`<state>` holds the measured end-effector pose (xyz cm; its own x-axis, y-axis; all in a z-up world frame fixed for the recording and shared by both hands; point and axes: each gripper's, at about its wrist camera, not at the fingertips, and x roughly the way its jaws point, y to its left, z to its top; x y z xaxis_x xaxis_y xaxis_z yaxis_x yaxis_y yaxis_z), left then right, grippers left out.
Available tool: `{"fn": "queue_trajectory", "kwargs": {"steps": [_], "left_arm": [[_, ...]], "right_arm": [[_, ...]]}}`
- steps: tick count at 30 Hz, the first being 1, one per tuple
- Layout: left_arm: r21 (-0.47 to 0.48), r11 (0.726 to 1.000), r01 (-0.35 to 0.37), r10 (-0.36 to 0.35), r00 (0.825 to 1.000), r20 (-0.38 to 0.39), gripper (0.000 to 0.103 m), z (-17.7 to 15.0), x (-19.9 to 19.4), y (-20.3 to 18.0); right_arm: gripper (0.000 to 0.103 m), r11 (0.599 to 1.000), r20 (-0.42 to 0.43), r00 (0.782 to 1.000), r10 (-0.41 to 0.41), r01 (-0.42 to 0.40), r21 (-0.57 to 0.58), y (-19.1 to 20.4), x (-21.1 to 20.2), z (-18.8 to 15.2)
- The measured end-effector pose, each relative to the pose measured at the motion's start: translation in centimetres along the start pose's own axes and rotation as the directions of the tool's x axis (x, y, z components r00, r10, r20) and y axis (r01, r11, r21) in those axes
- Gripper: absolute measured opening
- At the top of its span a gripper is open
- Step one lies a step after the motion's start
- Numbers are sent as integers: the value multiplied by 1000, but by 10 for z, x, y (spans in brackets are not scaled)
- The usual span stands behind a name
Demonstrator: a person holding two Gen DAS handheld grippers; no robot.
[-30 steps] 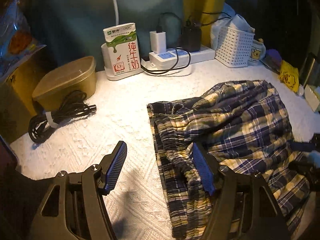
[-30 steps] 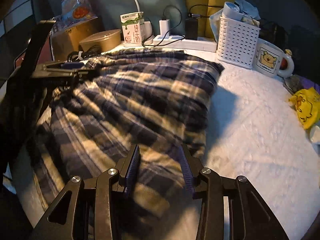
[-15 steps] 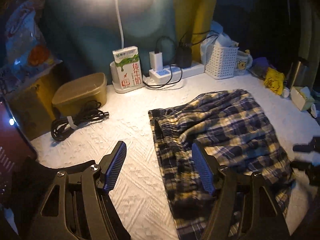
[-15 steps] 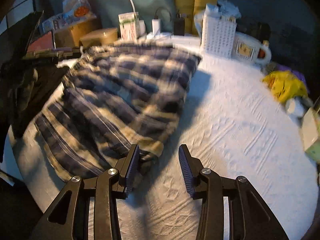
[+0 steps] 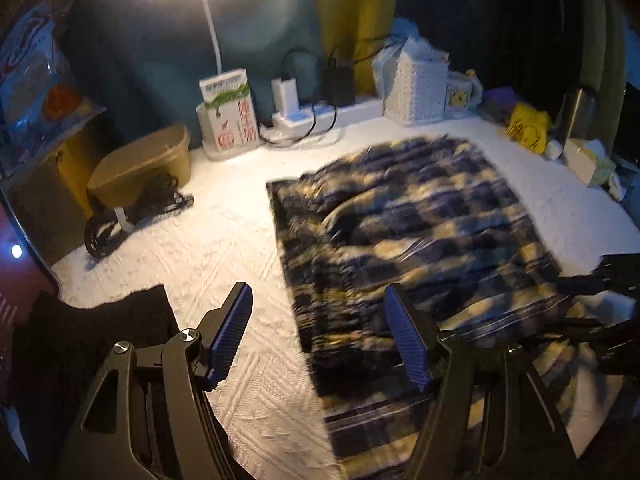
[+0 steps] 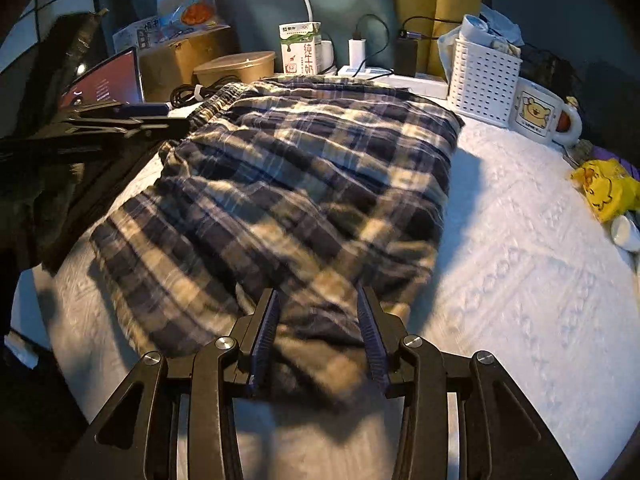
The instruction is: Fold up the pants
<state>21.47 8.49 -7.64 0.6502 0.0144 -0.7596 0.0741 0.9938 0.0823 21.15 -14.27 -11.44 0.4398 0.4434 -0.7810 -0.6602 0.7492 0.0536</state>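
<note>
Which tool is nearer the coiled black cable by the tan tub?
Left. The left tool hangs over the white cloth beside the pants' waistband side, toward the coiled black cable; the right tool is across the pants.

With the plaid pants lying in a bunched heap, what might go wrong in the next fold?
1. The pants are puffy and creased, so a fold may lock wrinkles in.
2. A wide sweep might hit the mug or white basket at the far edge.
3. The coiled black cable lies near the waistband and may snag.

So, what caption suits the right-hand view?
Open right tongs poised over folded plaid pants on a white table.
</note>
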Motion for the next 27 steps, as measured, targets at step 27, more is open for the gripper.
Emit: {"fn": "queue_trajectory", "kwargs": {"steps": [27], "left_arm": [[-70,996,49,-51,998,-32,71,62,85,47]], "right_arm": [[23,998,63,998,-7,3,65,-108,67,128]]}}
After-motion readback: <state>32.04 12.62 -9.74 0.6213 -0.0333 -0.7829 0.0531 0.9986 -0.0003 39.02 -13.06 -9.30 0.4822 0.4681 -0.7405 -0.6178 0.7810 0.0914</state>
